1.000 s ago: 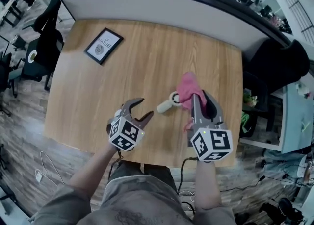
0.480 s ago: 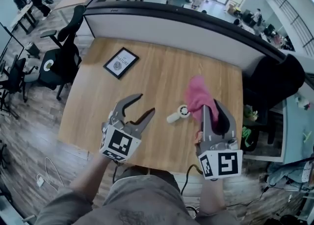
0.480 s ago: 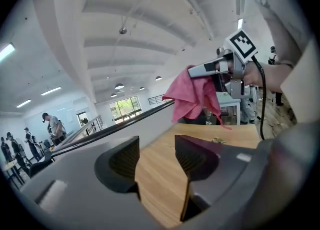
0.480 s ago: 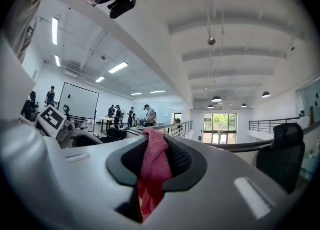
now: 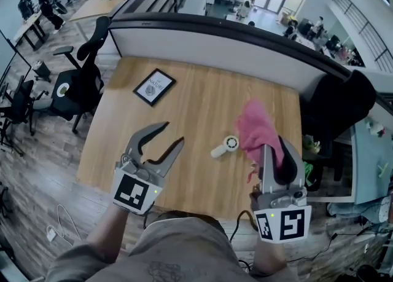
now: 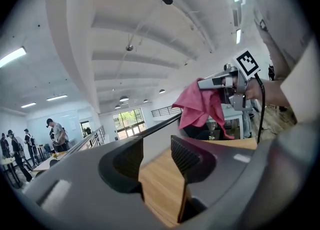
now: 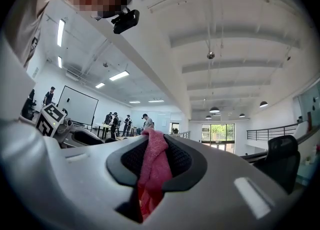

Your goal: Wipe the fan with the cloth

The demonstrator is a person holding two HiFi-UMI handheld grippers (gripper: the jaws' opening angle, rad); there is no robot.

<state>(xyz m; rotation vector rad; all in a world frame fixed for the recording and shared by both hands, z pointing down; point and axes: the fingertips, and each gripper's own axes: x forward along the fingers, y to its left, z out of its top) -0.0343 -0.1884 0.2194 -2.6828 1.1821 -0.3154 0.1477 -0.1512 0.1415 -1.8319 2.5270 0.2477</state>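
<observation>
The right gripper (image 5: 274, 149) pinches the pink cloth (image 5: 255, 128) above the counter's (image 5: 202, 90) right side. The small white fan (image 5: 226, 146) lies on the counter, just left of the cloth. The left gripper (image 5: 174, 132) has its jaws apart and empty, and they are closing.

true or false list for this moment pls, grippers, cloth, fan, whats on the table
1. The right gripper is clamped on the pink cloth. True.
2. The left gripper holds the fan. False: the fan lies on the table; the left gripper's jaws are apart and closing with nothing between them.
3. A framed picture lies on the table's far left part. True.
4. The pink cloth is spread flat on the table. False: it hangs bunched from the right gripper, raised above the table.
</observation>
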